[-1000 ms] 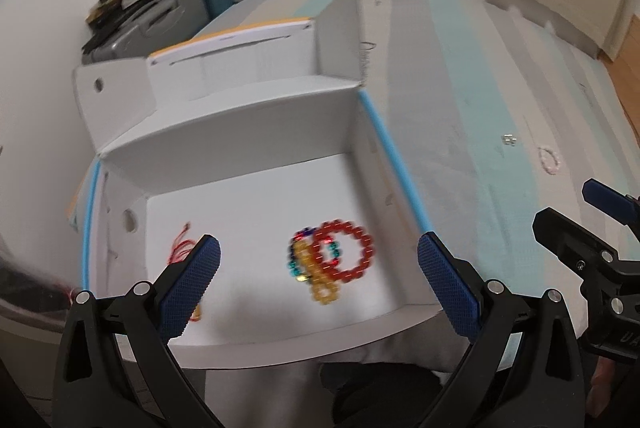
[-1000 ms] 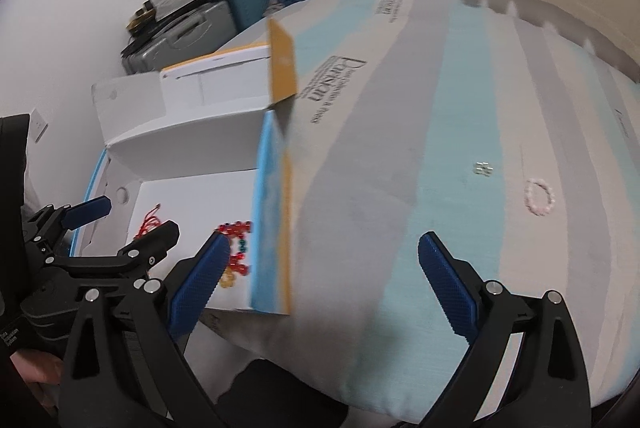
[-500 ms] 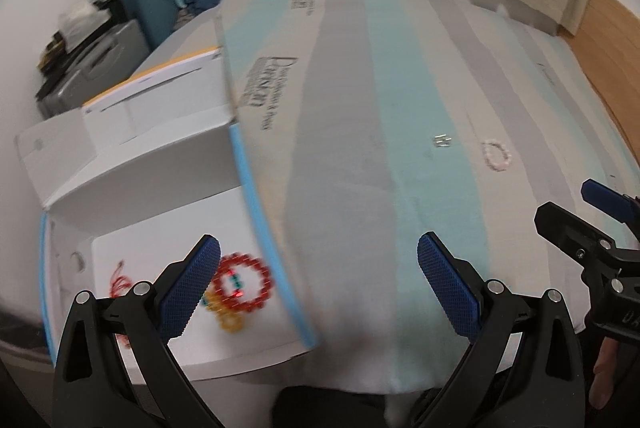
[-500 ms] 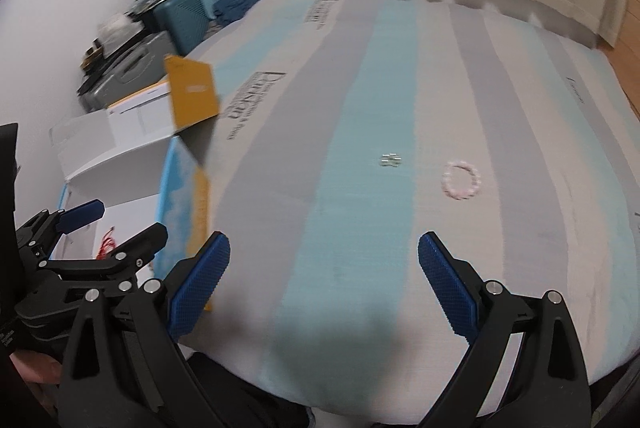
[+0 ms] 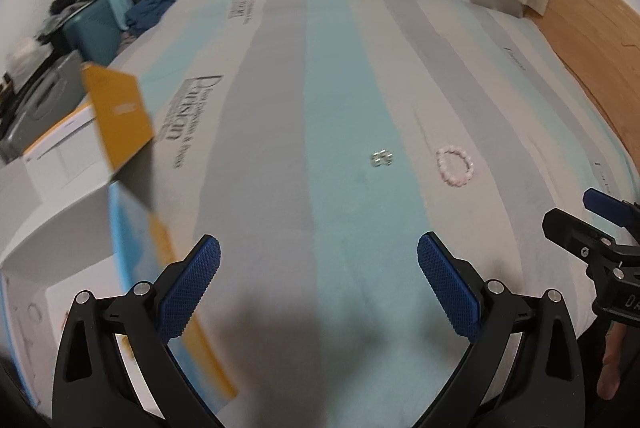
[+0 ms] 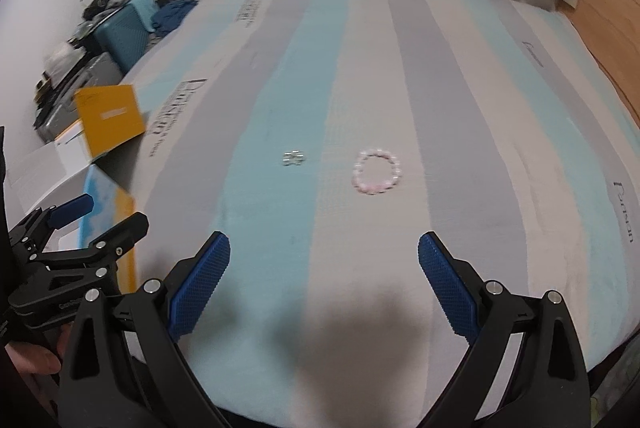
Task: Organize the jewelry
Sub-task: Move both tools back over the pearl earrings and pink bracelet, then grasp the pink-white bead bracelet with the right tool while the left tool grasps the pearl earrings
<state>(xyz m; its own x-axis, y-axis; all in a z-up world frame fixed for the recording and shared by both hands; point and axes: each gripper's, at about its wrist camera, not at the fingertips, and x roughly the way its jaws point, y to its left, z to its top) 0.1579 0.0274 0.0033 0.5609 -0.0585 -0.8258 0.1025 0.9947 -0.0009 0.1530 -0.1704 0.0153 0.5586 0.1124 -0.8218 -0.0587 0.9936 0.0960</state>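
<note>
- Two pieces left on the mattress (image 5: 280, 107), mid-frame: pink bracelet (image 5: 455, 165), small silver piece (image 5: 382, 158).
- Box (image 5: 52, 211) at left edge; contents hidden.
- Left gripper (image 5: 319, 282) and right gripper (image 6: 324, 278): jaws wide, empty.

Soft indoor light, motion blur, fisheye-bent edges.

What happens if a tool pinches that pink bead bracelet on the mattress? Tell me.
The pink bead bracelet is probably light and floppy: a thin loop of small beads. It would likely sag from the pinch. Round beads may slip; it lies flat on the mattress.
</note>
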